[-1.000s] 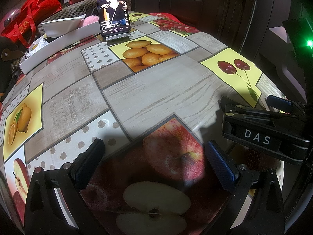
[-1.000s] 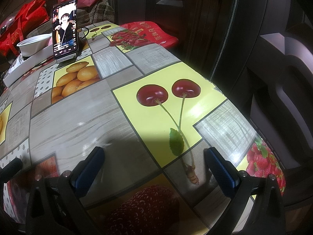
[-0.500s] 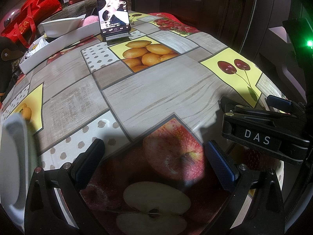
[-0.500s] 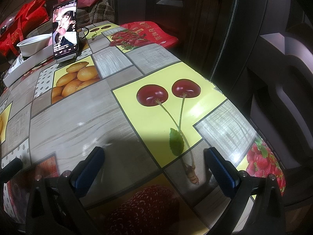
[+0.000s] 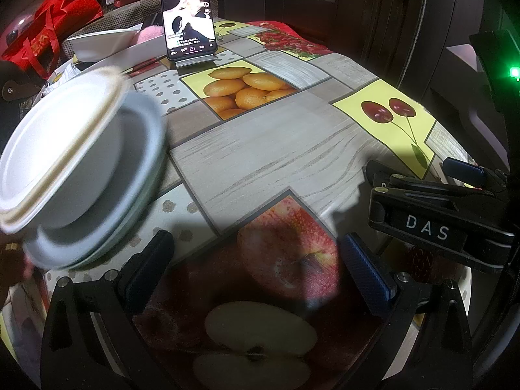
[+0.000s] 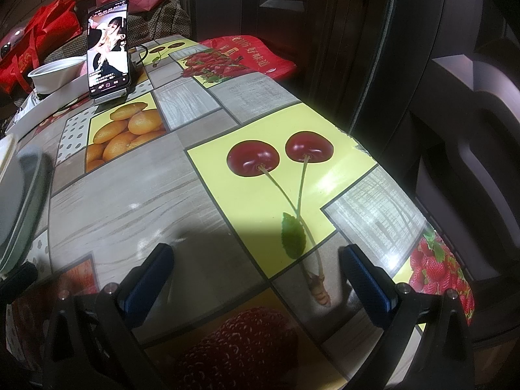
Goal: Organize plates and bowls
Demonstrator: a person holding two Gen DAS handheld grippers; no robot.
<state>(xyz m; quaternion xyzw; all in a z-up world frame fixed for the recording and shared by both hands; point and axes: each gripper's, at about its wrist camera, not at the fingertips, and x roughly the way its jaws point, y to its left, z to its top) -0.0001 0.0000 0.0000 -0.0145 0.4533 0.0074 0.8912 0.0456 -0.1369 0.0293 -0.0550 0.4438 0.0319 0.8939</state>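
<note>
A blurred stack of white bowls [image 5: 65, 159] on a grey-blue plate [image 5: 143, 175] is at the left of the left wrist view, just above the table; its edge [image 6: 22, 201] shows at the far left of the right wrist view. My left gripper [image 5: 256, 260] is open and empty over the apple print, right of the stack. My right gripper [image 6: 256, 269] is open and empty over the cherry print; its body [image 5: 432, 221] shows in the left wrist view.
A phone on a stand [image 5: 188, 19] is at the back of the fruit-print table [image 5: 266, 156]. A white bowl [image 5: 104, 42] and white box [image 6: 48, 104] sit behind the stack. Red bags [image 5: 52, 29] and dark chairs [image 6: 471, 130] surround the table.
The stack of bowls and plate has come in from the left and now fills the left side of the left wrist view. Both grippers have stayed still and open.
</note>
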